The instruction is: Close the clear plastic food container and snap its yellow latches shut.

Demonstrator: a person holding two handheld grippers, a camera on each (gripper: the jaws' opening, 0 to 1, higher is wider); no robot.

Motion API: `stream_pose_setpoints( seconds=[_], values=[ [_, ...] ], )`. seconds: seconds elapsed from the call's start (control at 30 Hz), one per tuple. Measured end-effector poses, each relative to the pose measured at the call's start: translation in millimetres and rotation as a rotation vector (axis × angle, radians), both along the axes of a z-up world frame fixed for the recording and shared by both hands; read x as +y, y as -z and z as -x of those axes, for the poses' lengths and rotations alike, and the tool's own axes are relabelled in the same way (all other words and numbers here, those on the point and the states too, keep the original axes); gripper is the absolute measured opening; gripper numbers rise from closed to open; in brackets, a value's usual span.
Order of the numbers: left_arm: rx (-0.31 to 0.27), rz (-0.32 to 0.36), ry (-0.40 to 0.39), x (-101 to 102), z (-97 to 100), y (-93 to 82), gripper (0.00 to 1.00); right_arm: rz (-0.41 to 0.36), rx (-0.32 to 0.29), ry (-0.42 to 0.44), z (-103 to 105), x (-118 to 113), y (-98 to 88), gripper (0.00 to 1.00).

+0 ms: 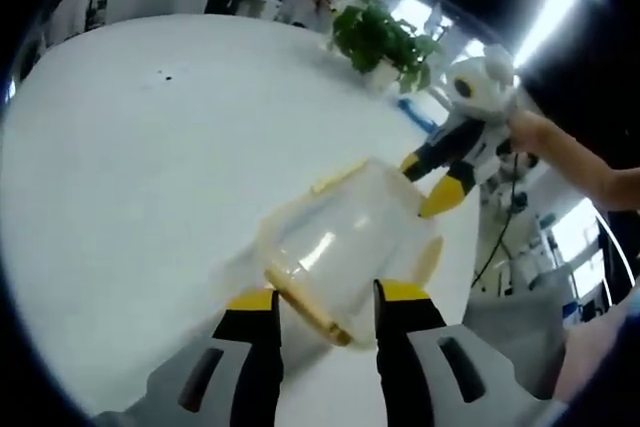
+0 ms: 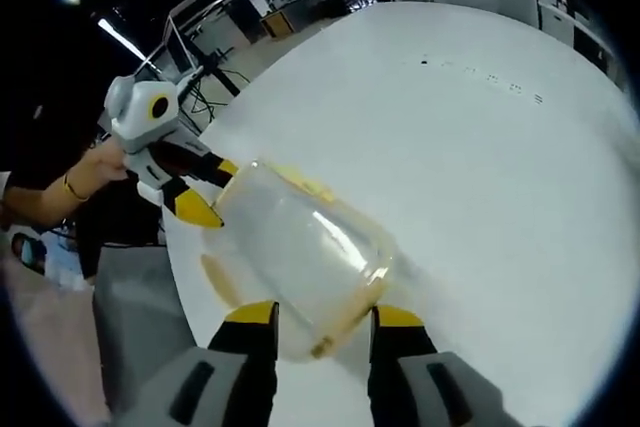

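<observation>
The clear plastic container (image 1: 350, 232) lies on the white table (image 1: 130, 167), with one yellow latch (image 1: 305, 307) at its near end and another (image 1: 338, 175) along its far edge. My left gripper (image 1: 325, 297) is open, its yellow-tipped jaws straddling that near end. My right gripper (image 1: 428, 179) comes in from the right, tips at the container's far corner. In the right gripper view, the container (image 2: 300, 247) reaches between the open jaws of my right gripper (image 2: 325, 315). My left gripper (image 2: 210, 189) sits at its far end. Whether the jaws touch it is unclear.
A potted plant (image 1: 385, 42) stands near the table's far edge. A person's hand (image 1: 540, 132) holds the right gripper, and another hand (image 2: 95, 172) holds the left. The table edge (image 2: 185, 277) runs close to the container. Desks and people stand behind.
</observation>
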State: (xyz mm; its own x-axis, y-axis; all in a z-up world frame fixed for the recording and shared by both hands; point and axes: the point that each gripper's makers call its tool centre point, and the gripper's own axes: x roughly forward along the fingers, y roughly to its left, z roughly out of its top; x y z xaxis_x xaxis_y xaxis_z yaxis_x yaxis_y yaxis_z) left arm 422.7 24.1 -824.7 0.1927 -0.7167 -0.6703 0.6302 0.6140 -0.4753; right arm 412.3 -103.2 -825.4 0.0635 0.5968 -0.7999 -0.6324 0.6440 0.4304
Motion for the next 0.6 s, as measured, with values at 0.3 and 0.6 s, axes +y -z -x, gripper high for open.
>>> stream_pose_setpoints(
  seconds=[0.3,0.6],
  values=[
    [-0.005,0.006,-0.004,0.5,-0.3,0.5,0.34,-0.011,-0.014,0.047,0.2,0.2,-0.2,0.33],
    [-0.009,0.011,-0.001,3.2,-0.3,0.6,0.34,-0.021,-0.024,0.065,3.2,2.8,-0.8,0.33]
  ],
)
